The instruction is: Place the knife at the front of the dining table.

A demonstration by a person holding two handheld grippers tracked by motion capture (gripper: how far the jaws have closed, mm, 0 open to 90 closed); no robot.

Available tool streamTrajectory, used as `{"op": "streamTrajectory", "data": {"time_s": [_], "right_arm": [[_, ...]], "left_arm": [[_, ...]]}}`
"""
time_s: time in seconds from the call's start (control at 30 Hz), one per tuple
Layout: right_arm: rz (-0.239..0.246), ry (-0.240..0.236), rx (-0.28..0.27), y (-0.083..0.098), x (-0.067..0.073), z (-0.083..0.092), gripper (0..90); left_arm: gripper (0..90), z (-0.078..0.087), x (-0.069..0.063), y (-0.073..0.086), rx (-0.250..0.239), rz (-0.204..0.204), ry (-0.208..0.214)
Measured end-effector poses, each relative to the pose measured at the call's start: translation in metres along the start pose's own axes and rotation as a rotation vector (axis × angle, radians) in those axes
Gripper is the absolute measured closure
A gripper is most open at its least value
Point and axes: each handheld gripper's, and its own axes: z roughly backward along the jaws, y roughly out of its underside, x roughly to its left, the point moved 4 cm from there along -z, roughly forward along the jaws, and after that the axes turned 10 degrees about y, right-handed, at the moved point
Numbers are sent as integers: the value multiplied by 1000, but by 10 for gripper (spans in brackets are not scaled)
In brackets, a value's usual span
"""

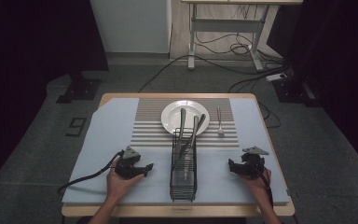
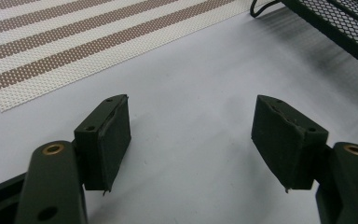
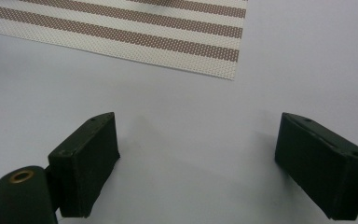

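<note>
A black wire basket (image 1: 183,179) stands at the table's front centre, with long metal utensils (image 1: 189,137) leaning out of it toward a white plate (image 1: 172,116). A fork (image 1: 219,122) lies on the striped placemat (image 1: 151,130) to the right of the plate. My left gripper (image 1: 147,168) rests on the grey mat to the left of the basket, its jaws aimed at it. In its own view the left gripper (image 2: 191,135) stands open with only mat between the pads, and the basket (image 2: 340,25) is at the upper right. My right gripper (image 1: 232,167), on the basket's right, points left. Seen in its own view, the right gripper (image 3: 198,158) is open and holds nothing.
The grey mat (image 1: 107,135) covers most of the wooden table (image 1: 261,100), whose edge shows around it. A cable (image 1: 81,179) trails from the left gripper across the front left. The placemat's corner (image 3: 214,60) lies ahead of the right jaws. Beyond the table, cables run across the floor.
</note>
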Motion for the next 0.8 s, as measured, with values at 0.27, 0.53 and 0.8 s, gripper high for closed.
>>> {"op": "streamTrajectory", "data": {"time_s": [0.27, 0.53, 0.8], "right_arm": [[7, 4, -4, 0, 1, 0, 136], [5, 3, -2, 0, 0, 0, 135], [3, 2, -2, 0, 0, 0, 135]], "left_arm": [[288, 14, -13, -16, -64, -34, 15], [292, 33, -8, -37, -156, 25, 83], [283, 45, -28, -93, -191, -88, 180]]}}
